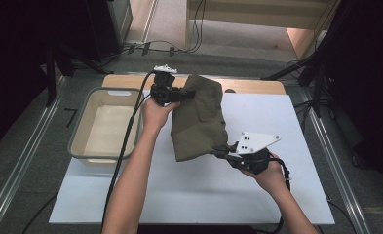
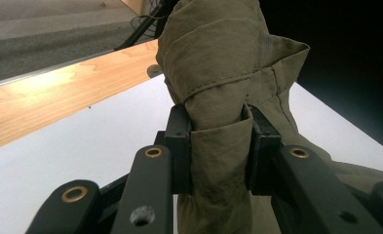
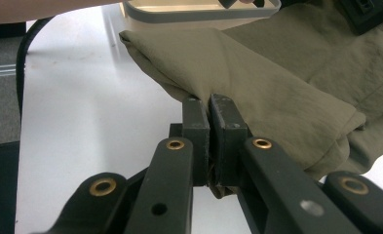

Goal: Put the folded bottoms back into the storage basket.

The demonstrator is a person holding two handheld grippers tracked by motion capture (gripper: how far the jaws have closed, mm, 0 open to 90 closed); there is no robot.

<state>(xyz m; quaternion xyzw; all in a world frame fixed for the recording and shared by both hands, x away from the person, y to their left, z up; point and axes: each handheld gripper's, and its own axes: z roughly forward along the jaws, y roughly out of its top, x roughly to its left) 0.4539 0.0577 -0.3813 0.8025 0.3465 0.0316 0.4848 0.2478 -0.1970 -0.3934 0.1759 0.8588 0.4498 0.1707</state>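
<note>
An olive-green folded cloth hangs between my two grippers above the white table top. My left gripper grips its far upper edge, and in the left gripper view a thick bunch of the cloth is pinched between the jaws of the left gripper. My right gripper is shut on the near lower corner; in the right gripper view a thin edge of the cloth sits between the nearly touching jaws of the right gripper.
A beige plastic tub stands at the left edge of the table, its rim just beyond the cloth. A wooden strip runs along the far side. Cables trail from both grippers toward the near edge.
</note>
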